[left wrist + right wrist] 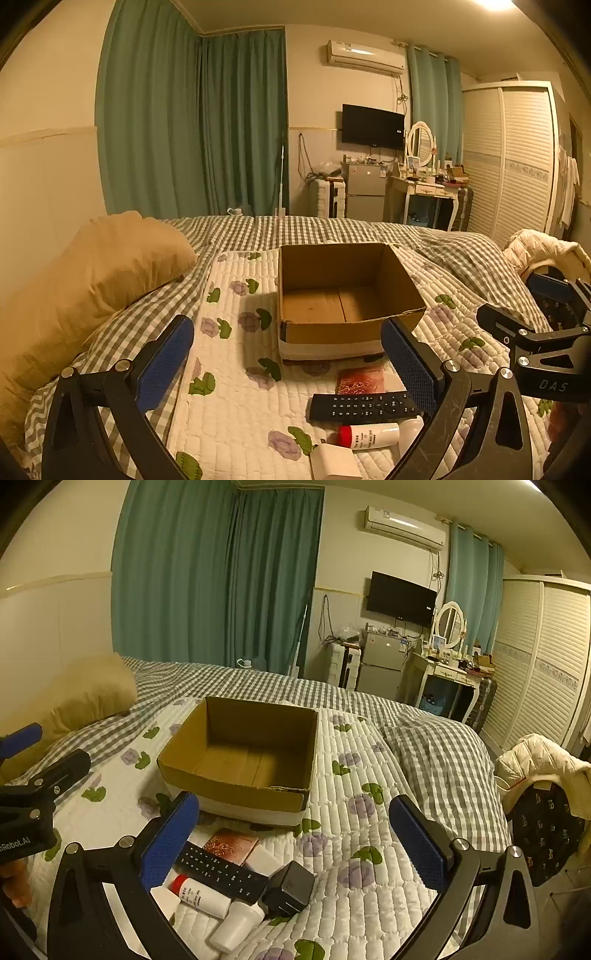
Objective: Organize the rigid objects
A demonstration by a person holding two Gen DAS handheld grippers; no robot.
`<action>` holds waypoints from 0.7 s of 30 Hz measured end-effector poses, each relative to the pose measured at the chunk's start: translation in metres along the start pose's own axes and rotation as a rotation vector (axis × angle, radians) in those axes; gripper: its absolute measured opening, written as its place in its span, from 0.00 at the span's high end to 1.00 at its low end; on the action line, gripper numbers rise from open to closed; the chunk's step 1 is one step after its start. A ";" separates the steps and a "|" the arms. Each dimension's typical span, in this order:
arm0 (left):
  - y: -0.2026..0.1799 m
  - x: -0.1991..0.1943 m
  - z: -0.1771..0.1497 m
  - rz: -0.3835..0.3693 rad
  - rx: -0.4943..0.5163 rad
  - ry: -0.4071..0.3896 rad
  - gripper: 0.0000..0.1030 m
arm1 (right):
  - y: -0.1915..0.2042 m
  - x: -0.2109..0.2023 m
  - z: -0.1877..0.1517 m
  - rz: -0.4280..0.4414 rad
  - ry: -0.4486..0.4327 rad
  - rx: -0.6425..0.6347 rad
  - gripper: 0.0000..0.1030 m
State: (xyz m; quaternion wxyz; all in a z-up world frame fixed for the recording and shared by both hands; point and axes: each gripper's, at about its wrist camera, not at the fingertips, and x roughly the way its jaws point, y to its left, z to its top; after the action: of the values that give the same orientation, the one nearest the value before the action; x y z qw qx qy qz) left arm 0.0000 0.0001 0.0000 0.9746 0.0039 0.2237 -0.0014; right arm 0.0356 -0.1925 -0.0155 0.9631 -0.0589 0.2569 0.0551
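An open, empty cardboard box [343, 291] [240, 753] sits on the quilted bed cover. In front of it lies a pile: a black remote [364, 404] [221, 871], a red patterned flat box [362, 380] [231, 843], a white tube with red cap [369, 435] [201, 893], a black cube [290, 886], a white cup [236, 925] and a white block [334, 461]. My left gripper [291, 354] is open above the pile's left side. My right gripper [295, 838] is open above the pile.
A tan pillow [92, 280] lies at the left of the bed. A chair with a white jacket [539, 760] stands at the right bedside. The right gripper's body [535, 332] shows at the left wrist view's right edge.
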 end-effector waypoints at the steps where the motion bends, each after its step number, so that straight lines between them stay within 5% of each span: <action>1: 0.000 0.000 0.000 0.007 0.014 -0.001 0.00 | 0.000 0.000 0.000 0.000 0.000 0.000 0.00; 21: 0.001 0.000 0.002 -0.004 0.000 0.004 0.00 | 0.001 0.000 0.000 -0.001 0.003 -0.008 0.00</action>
State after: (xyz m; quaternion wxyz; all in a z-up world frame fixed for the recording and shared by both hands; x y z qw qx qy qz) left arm 0.0009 0.0010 0.0014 0.9741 0.0033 0.2259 -0.0031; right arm 0.0352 -0.1912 -0.0159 0.9625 -0.0629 0.2580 0.0556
